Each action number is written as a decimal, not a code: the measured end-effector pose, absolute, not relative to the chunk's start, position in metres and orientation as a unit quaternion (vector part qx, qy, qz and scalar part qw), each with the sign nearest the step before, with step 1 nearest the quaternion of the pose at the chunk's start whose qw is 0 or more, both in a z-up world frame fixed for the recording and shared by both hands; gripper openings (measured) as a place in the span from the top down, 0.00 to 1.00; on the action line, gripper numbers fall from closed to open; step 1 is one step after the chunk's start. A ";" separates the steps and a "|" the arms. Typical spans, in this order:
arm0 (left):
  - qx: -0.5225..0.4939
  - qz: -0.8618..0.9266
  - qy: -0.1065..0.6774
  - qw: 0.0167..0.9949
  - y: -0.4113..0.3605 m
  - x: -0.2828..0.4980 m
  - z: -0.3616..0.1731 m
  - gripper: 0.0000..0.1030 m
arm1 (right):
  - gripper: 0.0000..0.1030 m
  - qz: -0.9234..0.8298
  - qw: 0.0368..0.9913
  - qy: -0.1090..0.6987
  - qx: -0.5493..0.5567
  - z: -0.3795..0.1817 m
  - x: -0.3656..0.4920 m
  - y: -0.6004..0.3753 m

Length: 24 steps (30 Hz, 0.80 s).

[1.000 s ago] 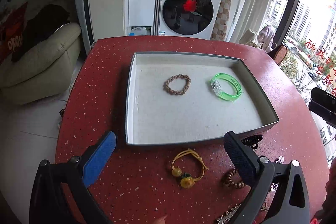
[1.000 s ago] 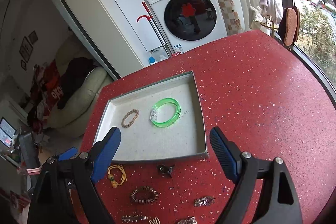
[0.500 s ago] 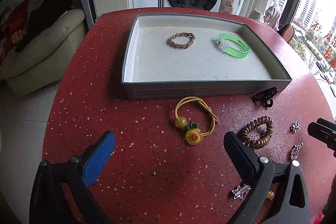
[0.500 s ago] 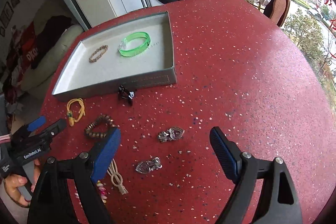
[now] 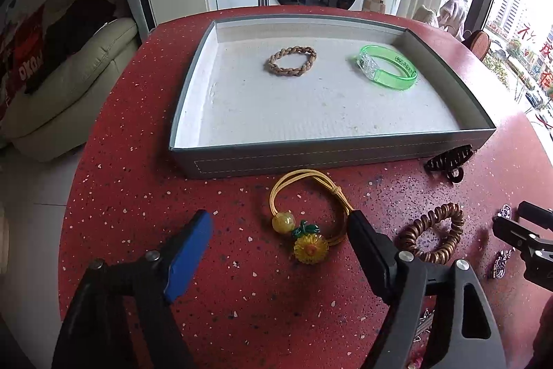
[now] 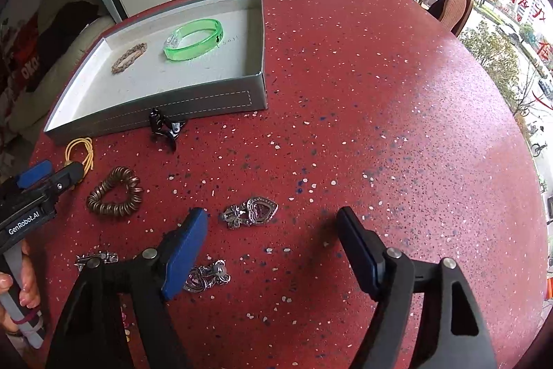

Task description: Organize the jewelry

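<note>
A grey tray (image 5: 311, 158) holds a braided brown bracelet (image 5: 292, 61) and a green bangle (image 5: 389, 68). In front of it on the red table lies a yellow hair tie with a sunflower charm (image 5: 306, 223). My left gripper (image 5: 280, 223) straddles it, its jaws closing; the right finger is at the tie's cord and the blue one stands apart. My right gripper (image 6: 273, 217) hangs low over a silver heart brooch (image 6: 252, 211), which lies between its closing jaws without touching the pads. Neither gripper holds anything.
A brown coil hair tie (image 5: 432, 237) and a black claw clip (image 5: 449, 161) lie right of the yellow tie. Small silver pieces (image 6: 207, 275) rest near the right gripper's blue finger. A hand (image 6: 20, 293) holds the left tool. The table's right half (image 6: 397, 127) is bare.
Both grippers have sunk toward the table and tipped downward. Their jaws have narrowed a little. The yellow tie and the heart brooch now lie between the fingers.
</note>
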State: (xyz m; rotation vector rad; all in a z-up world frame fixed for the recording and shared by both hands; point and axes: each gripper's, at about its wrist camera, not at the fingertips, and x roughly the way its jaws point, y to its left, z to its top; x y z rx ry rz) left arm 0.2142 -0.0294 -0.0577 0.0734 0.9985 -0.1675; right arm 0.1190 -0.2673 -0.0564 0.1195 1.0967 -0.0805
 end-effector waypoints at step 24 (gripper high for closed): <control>0.010 -0.128 0.455 0.881 -0.018 0.200 -0.045 0.80 | 0.67 -0.030 0.864 0.502 0.040 -0.045 0.111 -0.253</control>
